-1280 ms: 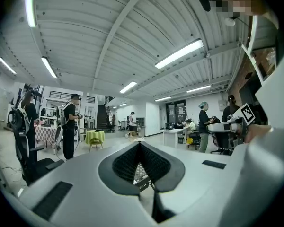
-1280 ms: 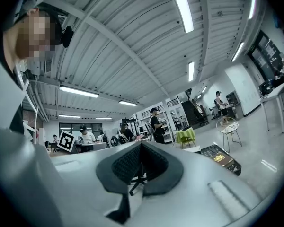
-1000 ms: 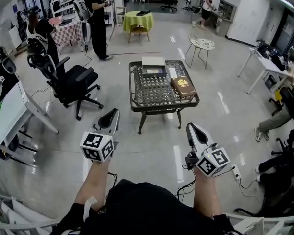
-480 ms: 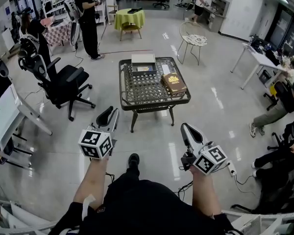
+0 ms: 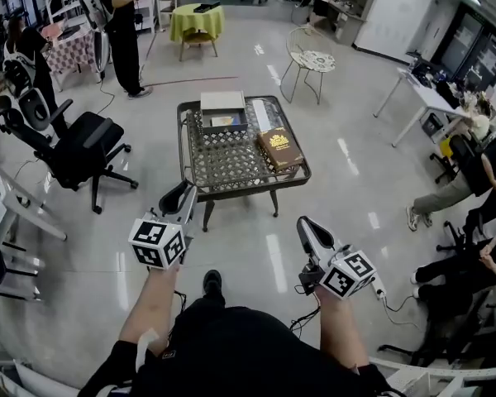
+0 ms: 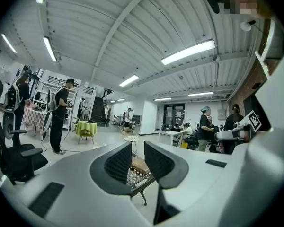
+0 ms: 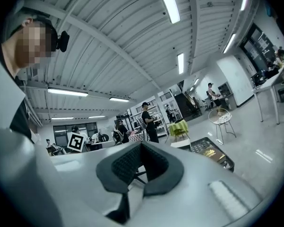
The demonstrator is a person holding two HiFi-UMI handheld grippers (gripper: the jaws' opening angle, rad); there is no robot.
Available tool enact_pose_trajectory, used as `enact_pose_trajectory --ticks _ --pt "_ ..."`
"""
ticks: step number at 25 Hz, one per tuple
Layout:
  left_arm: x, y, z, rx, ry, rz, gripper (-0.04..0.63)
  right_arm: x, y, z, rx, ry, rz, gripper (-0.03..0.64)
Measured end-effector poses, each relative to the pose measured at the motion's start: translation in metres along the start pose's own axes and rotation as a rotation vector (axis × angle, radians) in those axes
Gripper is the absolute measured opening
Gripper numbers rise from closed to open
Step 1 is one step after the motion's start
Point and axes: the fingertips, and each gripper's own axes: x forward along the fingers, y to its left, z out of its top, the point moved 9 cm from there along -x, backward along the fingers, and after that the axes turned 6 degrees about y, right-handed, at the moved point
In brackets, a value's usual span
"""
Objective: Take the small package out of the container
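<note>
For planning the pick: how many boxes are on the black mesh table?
3: a white box at the far edge, a dark open box before it, a brown box near the right edge. Others may be hidden.

On the table (image 5: 250, 188), the container (image 5: 224, 123) lies behind, left of the box (image 5: 279, 149).
</note>
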Motion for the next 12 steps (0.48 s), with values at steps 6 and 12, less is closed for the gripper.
enact_pose_trajectory --ticks 6,12 --pt "0.057 0.053 0.016 -0.01 0.031 -0.029 0.069 0.08 -0.023 0.013 0.023 0.034 0.014 0.011" --pt "0.086 0.107 0.029 -0.02 0.038 -0.02 0.068 0.163 -0.029 0.026 0.028 0.053 0.065 0.011"
